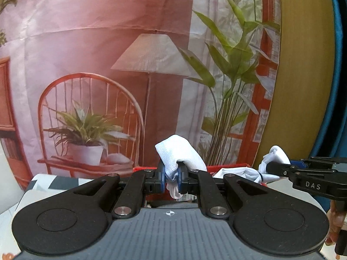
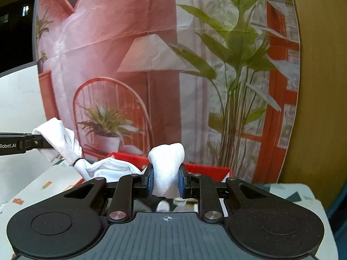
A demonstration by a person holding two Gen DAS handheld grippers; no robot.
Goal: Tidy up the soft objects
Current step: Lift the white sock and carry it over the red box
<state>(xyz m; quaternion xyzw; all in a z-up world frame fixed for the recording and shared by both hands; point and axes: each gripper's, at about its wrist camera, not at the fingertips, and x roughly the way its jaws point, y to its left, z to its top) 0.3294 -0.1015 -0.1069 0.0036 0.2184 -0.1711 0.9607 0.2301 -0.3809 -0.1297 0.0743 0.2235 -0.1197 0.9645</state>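
A white cloth (image 1: 179, 151) is stretched between my two grippers above a red bin (image 2: 201, 169). My left gripper (image 1: 171, 176) is shut on one end of it, which bunches up above the blue pads. My right gripper (image 2: 166, 181) is shut on the other end (image 2: 167, 162). In the right wrist view the left gripper (image 2: 41, 143) enters from the left with its bunch of cloth (image 2: 58, 138), and the cloth sags from there into the bin. In the left wrist view the right gripper (image 1: 279, 168) enters from the right, holding its bunch (image 1: 275, 158).
The red bin (image 1: 227, 166) sits on a table with a patterned cover (image 2: 290, 195), with more white fabric (image 2: 112, 166) and other items inside. A printed backdrop (image 1: 130, 65) of a room with chair, lamp and plants hangs close behind. A wooden panel (image 1: 303, 65) stands at right.
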